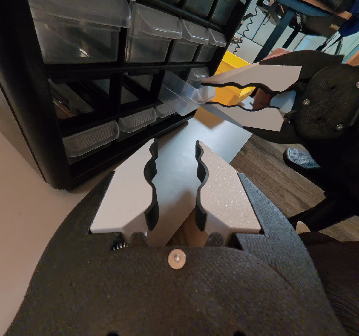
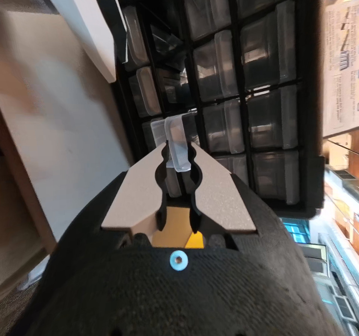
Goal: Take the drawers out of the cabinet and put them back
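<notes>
A black cabinet (image 1: 17, 101) with many clear plastic drawers stands on a pale table (image 1: 29, 210). In the second row from the bottom two slots on the left are empty (image 1: 87, 97). A small clear drawer (image 1: 182, 97) sticks partway out of the third slot of that row. My right gripper (image 1: 201, 93) is shut on this drawer's front handle; in the right wrist view (image 2: 177, 143) the handle (image 2: 177, 145) sits between its fingertips, and the cabinet (image 2: 310, 151) appears rotated. My left gripper (image 1: 175, 143) is open and empty, low in front of the cabinet's bottom row.
A yellow bin (image 1: 231, 85) lies behind the cabinet's right side. The table edge (image 1: 240, 147) runs just right of my left gripper, with a wood floor (image 1: 272, 180) below. Desks and a chair stand farther back at the right (image 1: 303, 15). A printed cardboard box (image 2: 340, 64) is beside the cabinet.
</notes>
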A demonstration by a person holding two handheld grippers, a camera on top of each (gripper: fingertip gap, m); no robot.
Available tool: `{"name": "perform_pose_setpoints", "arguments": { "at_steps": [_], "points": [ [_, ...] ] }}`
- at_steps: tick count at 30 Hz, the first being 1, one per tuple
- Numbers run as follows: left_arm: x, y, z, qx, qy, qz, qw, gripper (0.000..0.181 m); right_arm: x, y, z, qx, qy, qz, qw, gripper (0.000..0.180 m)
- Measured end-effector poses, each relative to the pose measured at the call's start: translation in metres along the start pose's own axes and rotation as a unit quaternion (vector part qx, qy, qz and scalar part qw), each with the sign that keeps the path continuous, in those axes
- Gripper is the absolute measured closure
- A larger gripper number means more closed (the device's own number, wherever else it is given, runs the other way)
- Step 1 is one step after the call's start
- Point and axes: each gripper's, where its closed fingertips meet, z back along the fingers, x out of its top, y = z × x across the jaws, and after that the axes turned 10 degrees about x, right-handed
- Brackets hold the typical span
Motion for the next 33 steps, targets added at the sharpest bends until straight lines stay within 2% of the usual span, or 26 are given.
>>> {"name": "perform_pose_setpoints", "arguments": {
  "at_steps": [1, 9, 15, 20, 23, 26, 30, 33],
  "points": [
    [0.000, 0.000, 0.000, 0.001, -0.001, -0.001, 1.000, 0.145, 0.001, 0.002, 0.003, 0.013, -0.001, 0.000, 1.000, 0.162],
    [-0.001, 0.000, -0.001, 0.003, 0.002, -0.005, 1.000, 0.145, 0.009, 0.030, 0.044, 0.157, -0.010, 0.027, 0.987, 0.162],
    [-0.001, 0.000, -0.001, 0.003, 0.002, -0.004, 1.000, 0.145, 0.010, 0.036, 0.074, 0.214, 0.000, 0.024, 0.977, 0.162],
    [-0.001, 0.000, -0.001, 0.000, 0.001, 0.000, 1.000, 0.145, 0.024, 0.044, 0.109, 0.277, -0.023, -0.011, 0.961, 0.163],
    [-0.003, -0.001, -0.002, -0.003, 0.006, 0.000, 1.000, 0.144, 0.024, 0.032, 0.122, 0.266, -0.040, -0.017, 0.963, 0.163],
    [-0.002, -0.003, -0.002, -0.002, 0.004, -0.005, 1.000, 0.144, 0.021, 0.006, 0.142, 0.255, -0.084, -0.068, 0.961, 0.163],
    [-0.002, -0.003, -0.001, -0.003, 0.004, -0.005, 1.000, 0.144, -0.016, -0.045, 0.170, 0.186, -0.100, -0.143, 0.967, 0.164],
    [-0.002, -0.004, -0.002, -0.004, 0.005, -0.004, 1.000, 0.144, -0.039, -0.076, 0.192, 0.147, -0.154, -0.211, 0.954, 0.165]
  ]
}}
